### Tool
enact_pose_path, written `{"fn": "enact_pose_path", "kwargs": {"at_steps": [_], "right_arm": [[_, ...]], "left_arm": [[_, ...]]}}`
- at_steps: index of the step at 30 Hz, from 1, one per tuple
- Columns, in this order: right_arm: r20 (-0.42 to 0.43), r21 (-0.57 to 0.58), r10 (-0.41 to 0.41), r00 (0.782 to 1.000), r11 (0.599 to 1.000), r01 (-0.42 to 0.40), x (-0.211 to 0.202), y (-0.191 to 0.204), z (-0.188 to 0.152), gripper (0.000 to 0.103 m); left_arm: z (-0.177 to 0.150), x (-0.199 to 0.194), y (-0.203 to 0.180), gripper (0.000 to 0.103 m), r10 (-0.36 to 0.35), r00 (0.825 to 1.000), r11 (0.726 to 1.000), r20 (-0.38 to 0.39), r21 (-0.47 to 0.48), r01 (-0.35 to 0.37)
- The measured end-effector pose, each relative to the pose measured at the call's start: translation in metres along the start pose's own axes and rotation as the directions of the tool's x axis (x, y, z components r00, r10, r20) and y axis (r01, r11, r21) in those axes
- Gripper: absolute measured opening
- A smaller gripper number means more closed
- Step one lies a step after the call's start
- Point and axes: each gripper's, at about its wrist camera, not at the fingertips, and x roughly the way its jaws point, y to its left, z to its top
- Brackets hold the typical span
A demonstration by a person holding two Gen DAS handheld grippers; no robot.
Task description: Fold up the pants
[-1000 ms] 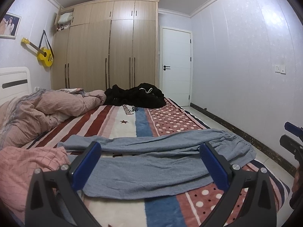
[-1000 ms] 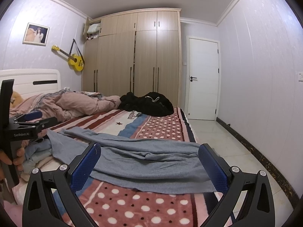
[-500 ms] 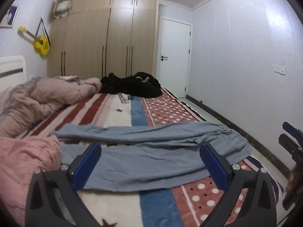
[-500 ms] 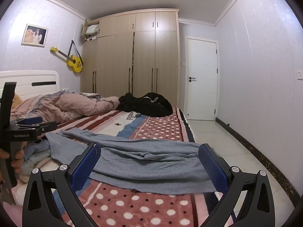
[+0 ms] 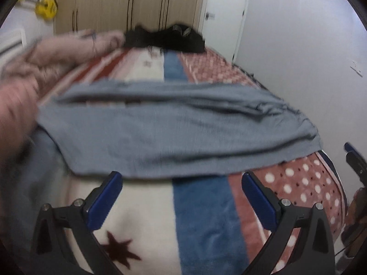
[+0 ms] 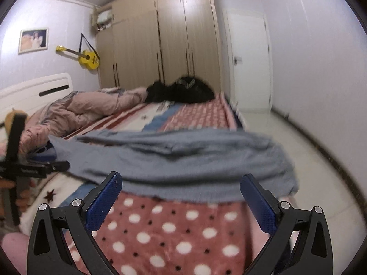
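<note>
The grey pants [image 5: 174, 126] lay spread crosswise on the bed's patterned blanket [image 5: 201, 217], legs side by side, unfolded and rumpled at the waist end. Both claws, left claw [image 5: 182, 184] and right claw [image 6: 181, 184], hung spread and empty just short of the pants' near hem, seemingly lined up to pinch that edge.

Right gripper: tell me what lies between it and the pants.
Only bare blanket, its pink polka-dot part, lies between the open right gripper and the near hem of the grey pants. The right wrist view shows it.
</note>
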Motion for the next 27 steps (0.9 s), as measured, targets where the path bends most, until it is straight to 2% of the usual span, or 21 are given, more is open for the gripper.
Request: {"fn": "enact_pose_path", "kwargs": {"at_steps": [3, 8, 13, 18, 20, 24, 27], "right_arm": [[-0.080, 0.075, 0.036, 0.996, 0.997, -0.030, 0.023, -0.018, -0.011, 0.103], [-0.135, 0.155, 0.087, 0.987, 0.986, -0.066, 0.043, -0.035, -0.022, 0.102], [-0.159, 0.225, 0.117, 0.980, 0.971, -0.080, 0.052, -0.047, -0.026, 0.103], [-0.196, 0.291, 0.138, 0.971, 0.954, -0.077, 0.066, -0.058, -0.026, 0.103], [-0.203, 0.312, 0.147, 0.968, 0.947, -0.078, 0.070, -0.061, -0.024, 0.103], [-0.220, 0.347, 0.139, 0.966, 0.936, -0.056, 0.082, -0.070, -0.019, 0.102], [-0.209, 0.385, 0.147, 0.967, 0.921, -0.057, 0.087, -0.077, -0.016, 0.102]], "left_arm": [[-0.005, 0.025, 0.008, 0.102, -0.029, 0.997, 0.998, -0.072, -0.052, 0.025], [-0.006, 0.053, 0.020, 0.102, -0.054, 0.988, 0.990, -0.145, -0.139, 0.034], [0.002, 0.069, 0.035, 0.102, -0.076, 0.987, 0.972, -0.141, -0.232, 0.041], [0.011, 0.076, 0.046, 0.100, -0.073, 0.992, 0.953, -0.105, -0.301, 0.038], [0.014, 0.078, 0.051, 0.089, -0.042, 0.996, 0.949, -0.083, -0.316, 0.014], [0.016, 0.082, 0.062, 0.075, -0.015, 0.998, 0.938, -0.057, -0.346, -0.006], [0.022, 0.081, 0.070, 0.053, 0.009, 0.999, 0.935, -0.041, -0.353, -0.023]]}}
